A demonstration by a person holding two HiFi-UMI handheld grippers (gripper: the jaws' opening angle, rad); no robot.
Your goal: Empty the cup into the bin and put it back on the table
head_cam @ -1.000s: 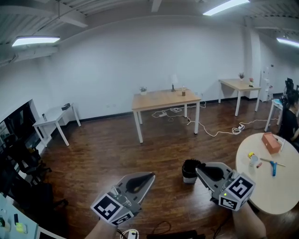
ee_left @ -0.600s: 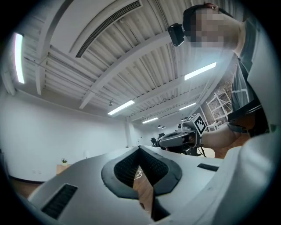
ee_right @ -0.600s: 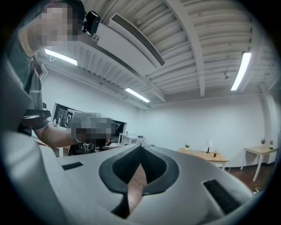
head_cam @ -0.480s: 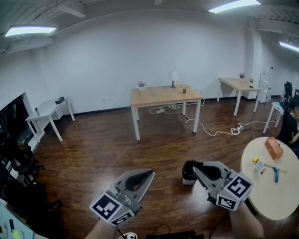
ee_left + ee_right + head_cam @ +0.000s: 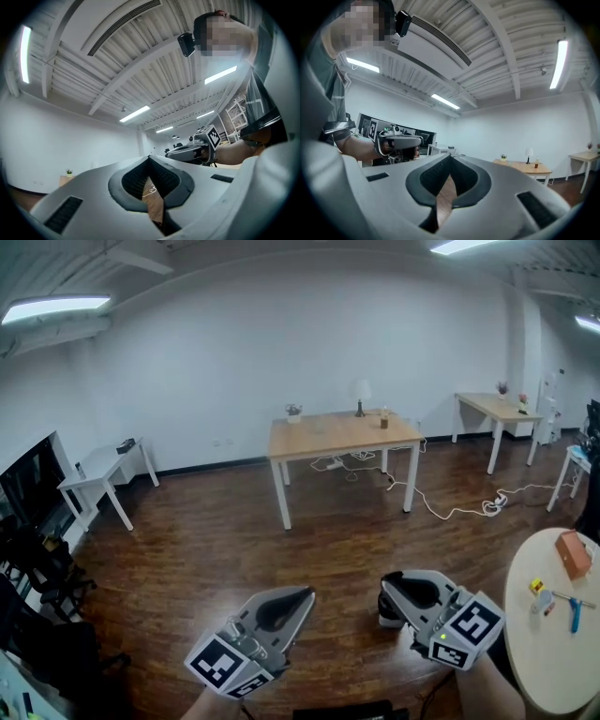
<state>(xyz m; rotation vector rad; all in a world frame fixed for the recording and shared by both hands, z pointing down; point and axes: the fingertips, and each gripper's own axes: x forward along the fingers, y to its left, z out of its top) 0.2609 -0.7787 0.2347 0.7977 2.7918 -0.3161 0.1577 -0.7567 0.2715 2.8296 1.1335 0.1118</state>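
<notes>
entry, two handheld tools.

- right gripper (image 5: 386,579): grey moulded shell, dark ribbed pads, marker cube at the rear. jaws together, nothing between them.
- left gripper (image 5: 305,594): same build. jaws likewise together and empty.
- both point out over the dark wood-plank floor (image 5: 206,559), not at the work.
- round pale-topped surface (image 5: 553,662): at the right edge of the head view.
- small pale translucent cup (image 5: 541,601): on the surface, identified by judgement only. it is too small to tell if upright or what it holds.
- orange box (image 5: 573,554) and blue tool (image 5: 575,610): near the cup.
- black cylindrical bin (image 5: 386,613): on the floor, partly hidden behind the right gripper.

key relation: the cup lies to the right of the right jaws, well apart. the right hand is the nearer. judged need: swing right, part the jaws, take the cup side-on.
</notes>
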